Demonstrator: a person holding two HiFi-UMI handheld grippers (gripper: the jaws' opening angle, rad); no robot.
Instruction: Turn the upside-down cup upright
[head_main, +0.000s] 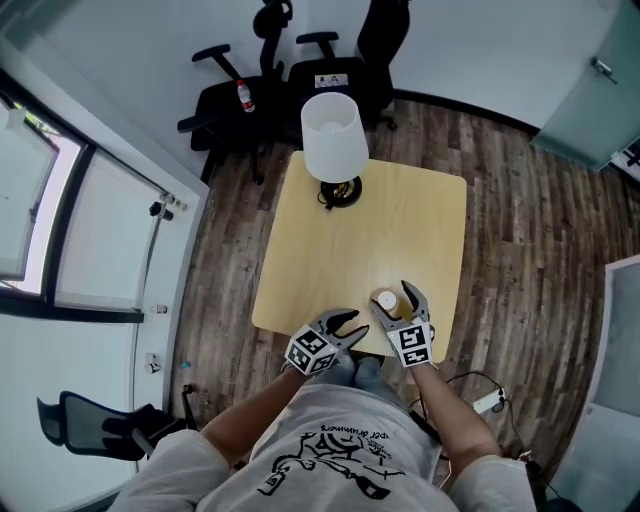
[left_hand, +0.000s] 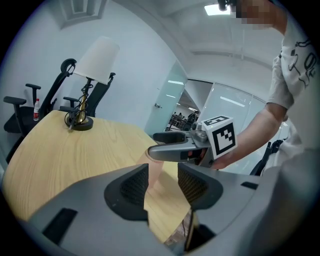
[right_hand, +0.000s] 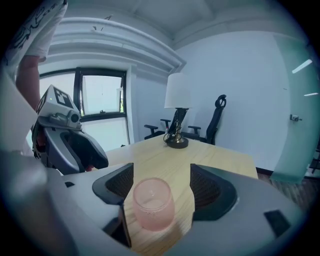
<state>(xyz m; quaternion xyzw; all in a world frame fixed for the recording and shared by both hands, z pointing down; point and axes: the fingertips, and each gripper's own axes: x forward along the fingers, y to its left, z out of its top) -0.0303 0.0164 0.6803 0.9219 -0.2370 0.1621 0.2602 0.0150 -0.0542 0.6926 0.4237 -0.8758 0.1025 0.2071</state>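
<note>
Probably light, stiff and slick, the cup (right_hand: 148, 205) stands between the parted jaws of the right gripper (right_hand: 160, 187); clamp its mid-wall. The left gripper (left_hand: 163, 183) gapes empty.

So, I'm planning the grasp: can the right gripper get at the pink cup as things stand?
Probably yes: the pink cup stands on the table between the right gripper's open jaws, nothing blocking.

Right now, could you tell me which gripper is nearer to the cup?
Right. The cup stands between the right gripper's open fingers; the left gripper sits apart, to the cup's left.
</note>
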